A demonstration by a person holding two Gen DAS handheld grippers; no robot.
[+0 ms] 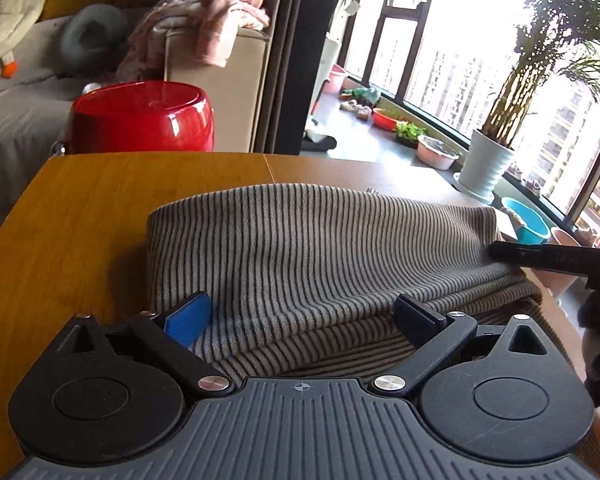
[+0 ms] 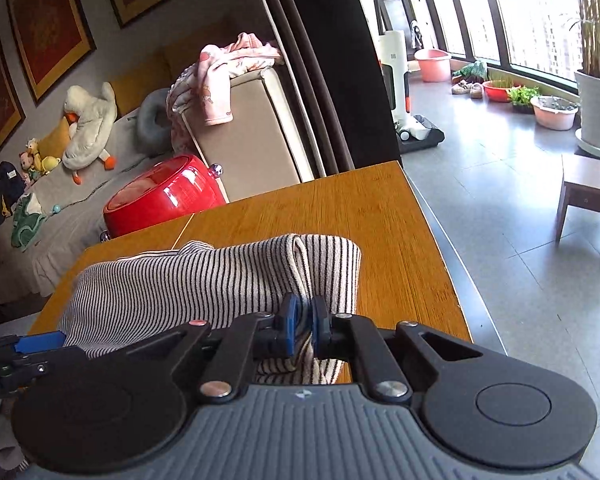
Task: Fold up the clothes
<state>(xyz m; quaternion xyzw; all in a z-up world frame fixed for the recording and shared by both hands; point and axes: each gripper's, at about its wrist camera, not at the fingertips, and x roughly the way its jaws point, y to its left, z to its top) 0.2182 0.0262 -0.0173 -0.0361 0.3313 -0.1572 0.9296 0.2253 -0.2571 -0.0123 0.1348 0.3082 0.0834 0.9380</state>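
Note:
A striped beige-and-black garment [image 1: 308, 256] lies folded in layers on the wooden table [image 1: 80, 216]. My left gripper [image 1: 300, 316] is open, its blue pads spread wide over the garment's near edge, holding nothing. My right gripper [image 2: 304, 320] is shut on a bunched fold of the striped garment [image 2: 220, 280] at its right end. The right gripper's finger shows in the left wrist view [image 1: 540, 258] at the garment's right end. The left gripper's blue tip shows at the left edge of the right wrist view [image 2: 40, 342].
A red round stool [image 1: 144, 118] stands beyond the table's far edge, beside a beige sofa arm [image 1: 220, 92] draped with pink cloth. The table's right edge [image 2: 440, 240] drops to a tiled floor. Plant pots and basins [image 1: 484, 168] line the window.

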